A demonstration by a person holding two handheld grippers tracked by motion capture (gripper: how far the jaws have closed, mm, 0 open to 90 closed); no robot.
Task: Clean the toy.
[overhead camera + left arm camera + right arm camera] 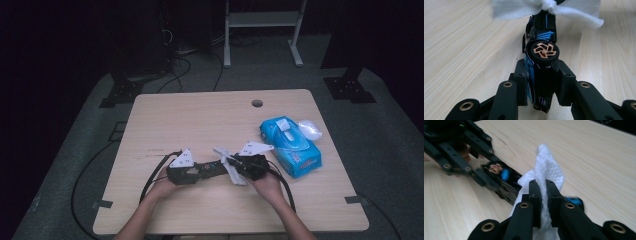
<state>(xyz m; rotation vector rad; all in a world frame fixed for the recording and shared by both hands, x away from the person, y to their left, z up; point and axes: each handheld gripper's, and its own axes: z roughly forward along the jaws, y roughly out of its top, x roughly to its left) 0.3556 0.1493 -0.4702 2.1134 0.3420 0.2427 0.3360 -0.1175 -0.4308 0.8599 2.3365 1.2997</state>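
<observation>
A black toy car with blue stripes and copper wheel rims [541, 50] lies on its side between the jaws of my left gripper [541, 80], which is shut on it just above the table. My right gripper [543, 187] is shut on a folded white wipe [547, 170]. The wipe presses against the far end of the car [504, 180], opposite the left gripper [461, 157]. In the high view the left gripper [206, 169] and right gripper [235, 165] meet tip to tip near the table's front middle, with the wipe [231, 167] between them.
A blue pack of wet wipes [291, 146] lies at the right of the wooden table [200, 120], with a small white crumpled piece [310, 129] beside its far end. A round cable hole [257, 103] sits near the back edge. Cables trail off the front left.
</observation>
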